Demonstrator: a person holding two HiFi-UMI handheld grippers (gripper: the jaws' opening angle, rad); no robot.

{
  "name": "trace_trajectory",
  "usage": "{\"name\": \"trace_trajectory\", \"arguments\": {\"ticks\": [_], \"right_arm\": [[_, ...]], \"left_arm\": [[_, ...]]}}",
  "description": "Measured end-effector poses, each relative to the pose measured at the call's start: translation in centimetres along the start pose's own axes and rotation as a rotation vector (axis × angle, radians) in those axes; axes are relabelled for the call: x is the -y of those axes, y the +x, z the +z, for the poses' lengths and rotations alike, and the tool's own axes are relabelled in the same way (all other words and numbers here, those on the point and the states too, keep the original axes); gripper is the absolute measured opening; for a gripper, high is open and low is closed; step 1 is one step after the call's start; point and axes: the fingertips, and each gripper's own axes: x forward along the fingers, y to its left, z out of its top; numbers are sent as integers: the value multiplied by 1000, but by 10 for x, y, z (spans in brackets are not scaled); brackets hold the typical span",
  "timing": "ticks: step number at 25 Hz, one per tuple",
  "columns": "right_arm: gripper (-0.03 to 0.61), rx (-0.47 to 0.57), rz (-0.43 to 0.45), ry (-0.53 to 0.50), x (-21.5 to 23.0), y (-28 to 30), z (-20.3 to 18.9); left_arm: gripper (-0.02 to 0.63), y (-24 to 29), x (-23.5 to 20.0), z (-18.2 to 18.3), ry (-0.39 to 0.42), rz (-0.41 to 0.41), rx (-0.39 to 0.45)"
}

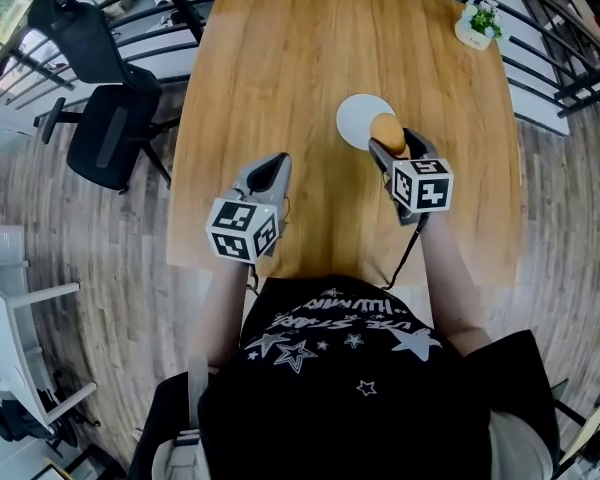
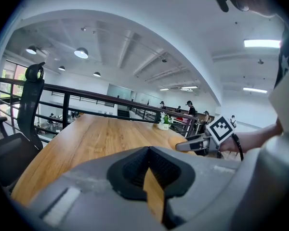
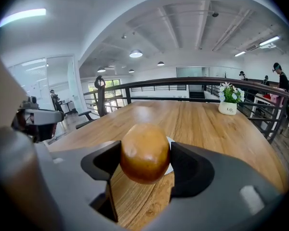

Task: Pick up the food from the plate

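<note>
My right gripper [image 1: 393,141] is shut on a round, golden-brown piece of food [image 1: 387,132], lifted off the wooden table [image 1: 280,78]. In the right gripper view the food [image 3: 144,152] sits squeezed between both dark pads, with the white plate [image 3: 171,142] just behind and below it. The plate [image 1: 358,118] lies bare at the table's middle. My left gripper [image 1: 277,160] hovers over the near left part of the table, its jaws closed together on nothing; its own view shows the pads [image 2: 135,170] meeting.
A small potted plant [image 1: 478,23] stands at the table's far right corner. A black office chair [image 1: 105,118] sits to the left of the table. Dark railings [image 1: 555,68] run behind and to the right.
</note>
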Motion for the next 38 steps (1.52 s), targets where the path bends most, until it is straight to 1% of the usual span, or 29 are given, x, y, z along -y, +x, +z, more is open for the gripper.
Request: {"name": "trace_trajectory", "arguments": {"ticks": [10,20,27,32,38], "right_arm": [[324,22,16,-20,-7,-49,-22],[324,45,43,-17,-23,-101,-57],[324,76,57,-21,-31,-156,-81],[324,70,77,-13,-35,-182,-103],[324,74,111,-22,-53,-211,-115]], "left_arm": [[2,-25,42,-11,20,-1,19],[2,-62,83,-40,19,7,25],[2,-92,123,-58,36,2,33],[2,-114,145,-71,27,17,43],[2,-136,166,-83,11,28,39]]}}
